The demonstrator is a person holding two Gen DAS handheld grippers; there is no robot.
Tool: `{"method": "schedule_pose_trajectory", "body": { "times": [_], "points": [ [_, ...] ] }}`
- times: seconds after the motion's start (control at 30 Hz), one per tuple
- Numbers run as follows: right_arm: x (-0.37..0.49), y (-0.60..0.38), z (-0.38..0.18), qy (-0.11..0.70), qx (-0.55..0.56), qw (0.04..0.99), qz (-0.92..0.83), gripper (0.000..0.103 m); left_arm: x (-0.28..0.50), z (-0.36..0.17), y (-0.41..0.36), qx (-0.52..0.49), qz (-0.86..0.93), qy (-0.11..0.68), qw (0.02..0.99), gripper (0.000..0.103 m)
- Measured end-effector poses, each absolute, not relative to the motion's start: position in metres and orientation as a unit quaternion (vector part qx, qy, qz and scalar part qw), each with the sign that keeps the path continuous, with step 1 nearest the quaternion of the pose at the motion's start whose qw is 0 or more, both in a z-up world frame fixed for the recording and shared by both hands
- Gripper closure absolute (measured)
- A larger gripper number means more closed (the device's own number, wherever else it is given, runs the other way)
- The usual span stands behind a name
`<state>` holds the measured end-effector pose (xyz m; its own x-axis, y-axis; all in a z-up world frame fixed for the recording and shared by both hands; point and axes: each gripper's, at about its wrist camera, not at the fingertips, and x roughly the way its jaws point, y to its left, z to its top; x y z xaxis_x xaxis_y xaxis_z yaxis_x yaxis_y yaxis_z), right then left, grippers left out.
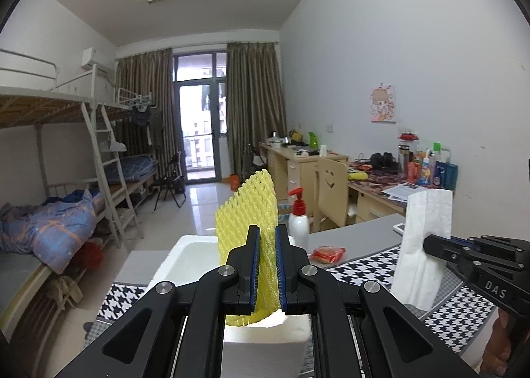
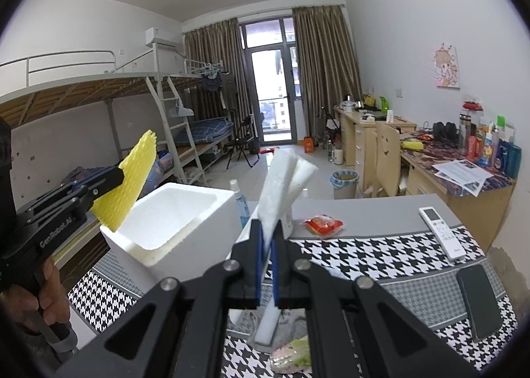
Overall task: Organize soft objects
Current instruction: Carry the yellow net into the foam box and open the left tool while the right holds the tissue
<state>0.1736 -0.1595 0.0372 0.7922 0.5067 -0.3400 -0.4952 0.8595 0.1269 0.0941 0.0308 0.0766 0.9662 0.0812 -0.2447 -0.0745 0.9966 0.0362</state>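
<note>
My left gripper (image 1: 267, 240) is shut on a yellow foam net sleeve (image 1: 246, 209) and holds it upright over the open white foam box (image 1: 185, 257). In the right wrist view the left gripper (image 2: 114, 179) holds the yellow sleeve (image 2: 134, 179) above the left rim of the box (image 2: 172, 212). My right gripper (image 2: 267, 232) is shut on a white foam sheet (image 2: 281, 186), held upright above the table, to the right of the box. In the left wrist view the right gripper (image 1: 430, 247) shows with the white sheet (image 1: 424, 245).
A houndstooth mat (image 2: 381, 255) covers the grey table. On it lie a red snack packet (image 2: 323, 225), a white remote (image 2: 440, 232), a black phone (image 2: 480, 302) and a pale wrapped packet (image 2: 290, 356). A pump bottle (image 1: 298, 220) stands behind the box.
</note>
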Motion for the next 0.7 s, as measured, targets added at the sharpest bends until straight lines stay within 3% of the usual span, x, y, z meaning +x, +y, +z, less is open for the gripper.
{"method": "schedule_pose_trajectory", "body": {
  "times": [0.7],
  "points": [
    [0.183,-0.143,0.035,0.190,0.007,0.941,0.280,0.096,0.125,0.058,0.059,-0.004,0.075,0.167,0.983,0.093]
  ]
}}
